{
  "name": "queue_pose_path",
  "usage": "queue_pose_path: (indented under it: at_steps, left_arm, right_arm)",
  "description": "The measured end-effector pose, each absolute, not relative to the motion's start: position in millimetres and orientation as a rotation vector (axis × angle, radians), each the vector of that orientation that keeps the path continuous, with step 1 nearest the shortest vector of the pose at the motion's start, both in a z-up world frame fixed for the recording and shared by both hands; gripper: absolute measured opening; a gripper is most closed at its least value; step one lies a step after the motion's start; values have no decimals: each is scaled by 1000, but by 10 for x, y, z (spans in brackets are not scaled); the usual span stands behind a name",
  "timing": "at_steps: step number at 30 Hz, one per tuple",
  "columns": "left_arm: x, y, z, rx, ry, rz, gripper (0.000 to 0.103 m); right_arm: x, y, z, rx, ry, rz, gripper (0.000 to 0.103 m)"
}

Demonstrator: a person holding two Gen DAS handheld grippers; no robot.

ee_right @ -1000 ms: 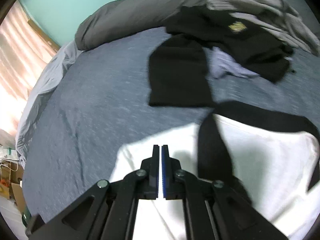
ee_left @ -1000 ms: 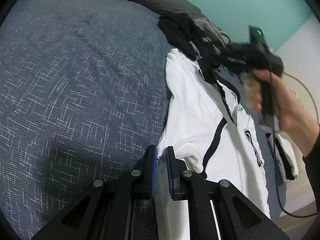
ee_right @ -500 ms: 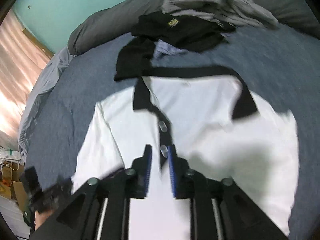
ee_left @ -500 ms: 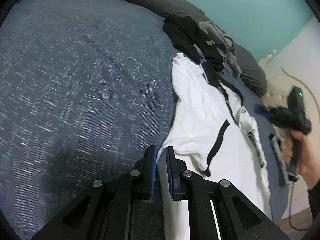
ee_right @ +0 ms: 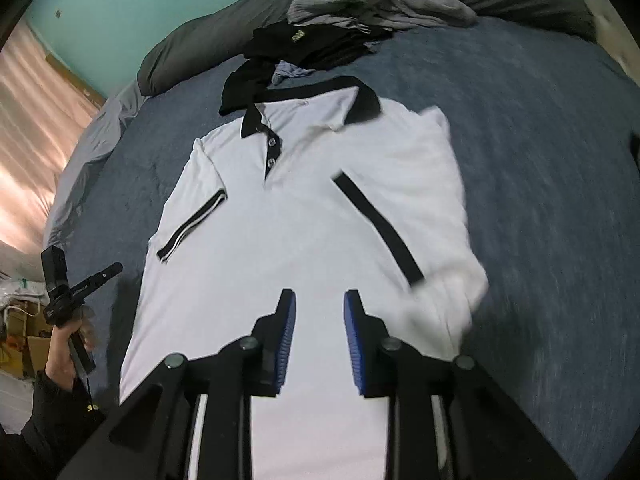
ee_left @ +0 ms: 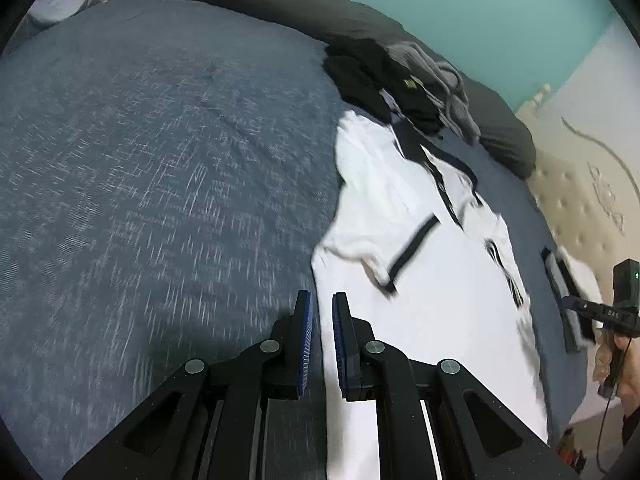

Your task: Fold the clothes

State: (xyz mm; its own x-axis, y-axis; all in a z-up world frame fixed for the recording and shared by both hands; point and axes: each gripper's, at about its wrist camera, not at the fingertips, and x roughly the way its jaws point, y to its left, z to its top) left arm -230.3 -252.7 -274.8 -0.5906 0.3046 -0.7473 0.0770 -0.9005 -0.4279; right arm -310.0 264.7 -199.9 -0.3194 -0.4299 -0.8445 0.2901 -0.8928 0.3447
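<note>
The right gripper, pressed together a second ago, now hovers spread above the white polo shirt, while the left gripper stands slightly parted at the shirt's 9 o'clock edge.

- The left gripper, black with blue ribbed pads, has its jaws a narrow gap apart; the side edge of the white polo shirt with black trim runs between them.
- The shirt lies spread on the blue-grey woven bedspread, one short sleeve with a black cuff band folded across its front.
- Beyond the collar sits a heap of black and grey clothes, against a long dark grey pillow below a teal wall.
- At the right edge, a hand holds the black right gripper off the far side of the shirt; its jaw state is unclear.
</note>
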Motion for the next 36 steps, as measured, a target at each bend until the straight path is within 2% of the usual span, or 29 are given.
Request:
queue_pose_path:
  at_steps: [10,21,29,36]
  left_arm:
    - [-1879,-2371,-2418,-1385,-577,2603,11]
    - [-2669,-1916,-2658,-1439,-417,2564,11]
    - [-3071,-1829,-2986,-1482,-491,2566,11]
    - [-3081,-1863,-3159,-1489,-582,2562,11]
  right_arm:
    - [-2525,3090,-1895,1451,-300,-2277,27]
    - [-2304,3191,-2069,1454,-320,-2281,30]
    - [-2380,3121,-2176,1451,-323,-2247,30]
    - [-2430,3101,-2254,1455,-359,-2222,30]
